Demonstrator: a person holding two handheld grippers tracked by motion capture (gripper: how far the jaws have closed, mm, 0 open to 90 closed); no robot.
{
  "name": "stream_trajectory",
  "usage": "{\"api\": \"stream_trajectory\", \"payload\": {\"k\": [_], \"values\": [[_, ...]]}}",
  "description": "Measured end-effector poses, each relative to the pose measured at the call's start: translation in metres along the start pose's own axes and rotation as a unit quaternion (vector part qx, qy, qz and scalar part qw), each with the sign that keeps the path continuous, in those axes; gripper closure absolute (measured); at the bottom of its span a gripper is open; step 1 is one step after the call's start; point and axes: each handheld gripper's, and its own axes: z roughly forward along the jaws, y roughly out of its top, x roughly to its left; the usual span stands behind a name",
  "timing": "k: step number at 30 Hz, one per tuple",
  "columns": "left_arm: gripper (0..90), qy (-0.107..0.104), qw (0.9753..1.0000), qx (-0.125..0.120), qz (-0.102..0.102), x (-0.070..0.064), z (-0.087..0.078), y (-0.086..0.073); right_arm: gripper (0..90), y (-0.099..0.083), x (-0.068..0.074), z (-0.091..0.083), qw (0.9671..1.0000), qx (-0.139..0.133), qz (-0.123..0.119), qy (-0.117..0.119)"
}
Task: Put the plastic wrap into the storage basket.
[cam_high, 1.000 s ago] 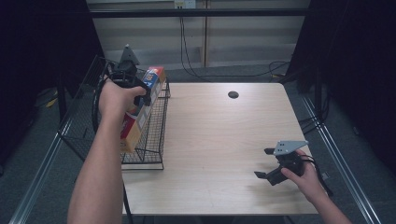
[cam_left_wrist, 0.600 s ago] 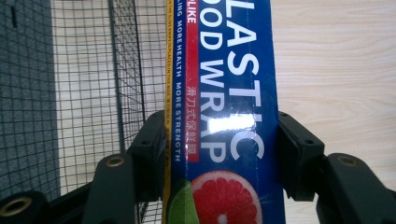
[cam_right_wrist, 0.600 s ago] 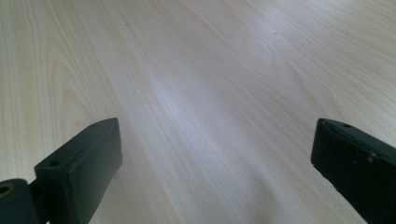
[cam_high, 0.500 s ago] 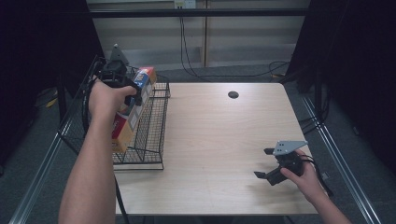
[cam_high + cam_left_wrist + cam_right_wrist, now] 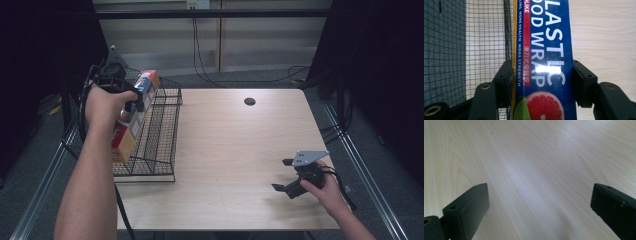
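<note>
While the wooden table (image 5: 235,150) is seen unchanged, the wire basket (image 5: 155,145) at its 9 o'clock edge has stayed in place. The plastic wrap box (image 5: 131,117) has been carried further toward 9 o'clock, above the basket, clamped between the jaws of the left gripper (image 5: 541,82). The right gripper (image 5: 289,175) is still held at 4 o'clock, jaws wide apart.

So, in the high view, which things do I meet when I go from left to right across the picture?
Left gripper holding the plastic wrap box → wire basket → round hole in the table → right gripper, open above the table.
</note>
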Motion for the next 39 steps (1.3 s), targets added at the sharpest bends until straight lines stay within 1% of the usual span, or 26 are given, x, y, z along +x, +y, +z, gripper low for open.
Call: {"api": "stream_trajectory", "payload": {"k": [2,3,4,6,9,10,11,14,15,18,19,20,22,23,24,25,27,28,30,32,35,36,37,38,39], "values": [[44.0,0.002,1.0,-0.002,-0.001,0.002,-0.001,0.0,1.9,0.0,0.0,0.0,1.0,0.0,-0.001,0.001],[44.0,0.002,1.0,-0.004,-0.005,0.002,-0.001,-0.001,1.9,0.0,0.0,0.0,1.0,0.0,-0.001,0.001],[44.1,0.003,1.0,-0.005,-0.003,0.004,-0.002,0.0,1.9,0.0,0.0,0.0,1.0,0.0,-0.001,0.001],[44.1,0.004,1.0,-0.005,-0.005,0.005,-0.004,0.0,1.9,0.0,0.0,0.0,1.0,0.0,-0.001,-0.001],[44.1,0.004,0.9999,-0.008,-0.014,0.007,-0.006,-0.001,1.9,0.0,0.0,0.0,1.0,-0.001,0.0,0.001],[44.1,0.004,0.9999,-0.008,-0.014,0.007,-0.006,-0.001,1.9,0.0,0.0,0.0,1.0,-0.001,0.0,0.001],[44.1,0.005,0.9999,-0.008,-0.009,0.008,-0.007,0.0,1.9,0.0,0.0,0.0,1.0,0.0,-0.001,0.002],[44.1,0.007,0.9999,-0.008,-0.009,0.009,-0.009,0.0,1.9,0.0,0.0,0.0,1.0,0.0,0.001,0.002],[44.1,0.006,0.9999,-0.008,-0.013,0.01,-0.01,0.0,1.9,0.0,0.0,0.0,1.0,-0.001,0.0,0.0],[44.1,0.008,0.9999,-0.007,-0.012,0.012,-0.011,0.0,1.9,0.0,0.0,0.0,1.0,-0.001,0.0,-0.001],[44.1,0.007,0.9997,-0.009,-0.02,0.011,-0.011,0.0,1.9,0.0,0.0,0.0,1.0,-0.001,0.0,0.0],[44.1,0.008,0.9998,-0.009,-0.014,0.013,-0.012,0.0,1.9,0.0,0.0,0.0,1.0,-0.001,0.0,0.0],[44.0,0.011,0.9997,-0.01,-0.018,0.014,-0.013,0.0,1.9,0.0,0.0,0.0,1.0,-0.001,-0.001,0.0],[44.0,0.009,0.9998,-0.009,-0.015,0.015,-0.014,0.0,1.9,0.0,0.0,0.0,1.0,0.0,-0.001,0.0],[44.0,0.009,0.9997,-0.011,-0.021,0.014,-0.014,0.0,1.9,0.0,0.0,0.0,1.0,0.0,-0.001,0.0],[44.1,0.01,0.9997,-0.011,-0.019,0.016,-0.014,0.0,1.9,0.0,0.0,0.0,1.0,0.0,0.001,0.001],[44.1,0.009,0.9996,-0.012,-0.025,0.016,-0.015,0.0,1.9,0.0,0.0,0.0,1.0,-0.001,0.0,0.001],[44.0,0.011,0.9997,-0.011,-0.017,0.018,-0.015,0.0,1.9,0.0,0.0,0.0,1.0,-0.001,-0.001,0.0],[44.1,0.011,0.9996,-0.011,-0.024,0.018,-0.015,0.0,1.9,0.0,0.0,0.0,1.0,0.0,-0.001,0.0],[44.1,0.012,0.9996,-0.011,-0.022,0.02,-0.016,-0.001,1.9,0.0,0.0,0.0,1.0,-0.001,0.0,-0.001],[44.1,0.013,0.9996,-0.01,-0.023,0.022,-0.016,-0.001,1.9,0.0,0.0,0.0,1.0,-0.001,0.0,0.0],[44.1,0.012,0.9994,-0.01,-0.032,0.022,-0.016,-0.001,1.9,0.0,0.0,0.0,1.0,-0.001,-0.001,-0.001],[44.1,0.014,0.9996,-0.009,-0.024,0.024,-0.016,-0.001,1.9,0.0,0.0,0.0,1.0,-0.001,-0.001,-0.001],[44.1,0.014,0.9993,-0.01,-0.032,0.024,-0.016,-0.002,2.0,0.0,0.0,0.0,1.0,0.0,-0.002,0.0],[44.1,0.013,0.9993,-0.012,-0.032,0.025,-0.017,-0.002,2.1,0.0,0.0,0.0,1.0,0.001,-0.002,0.0]]}}
